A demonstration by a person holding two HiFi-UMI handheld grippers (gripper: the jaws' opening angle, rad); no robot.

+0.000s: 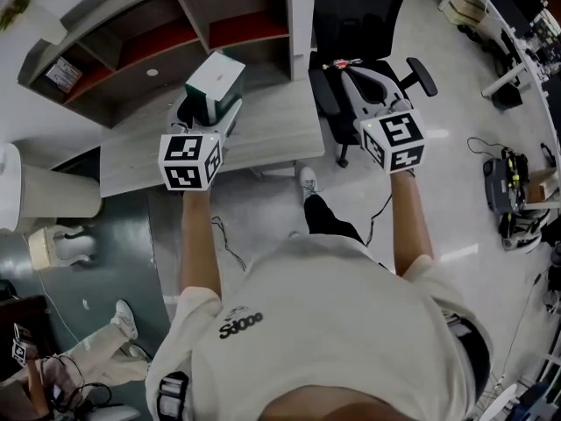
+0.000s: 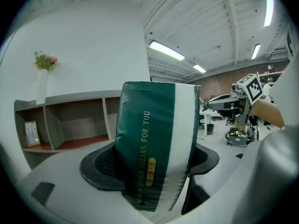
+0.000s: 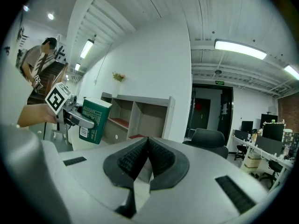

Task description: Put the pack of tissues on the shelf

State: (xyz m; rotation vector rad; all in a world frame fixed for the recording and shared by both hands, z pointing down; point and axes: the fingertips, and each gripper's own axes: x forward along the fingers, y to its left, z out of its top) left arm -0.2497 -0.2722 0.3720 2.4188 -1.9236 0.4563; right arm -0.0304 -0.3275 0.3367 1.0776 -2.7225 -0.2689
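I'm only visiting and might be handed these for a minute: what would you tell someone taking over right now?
Left tool: shut on the green and white pack of tissues, held upright between its jaws.
Right tool: shut, empty, held out beside the left one.
Shelf: ahead of both tools; the pack is not on it yet.
Done: pack picked up.
Left to do: carry it to a shelf compartment, set it down, open the jaws.
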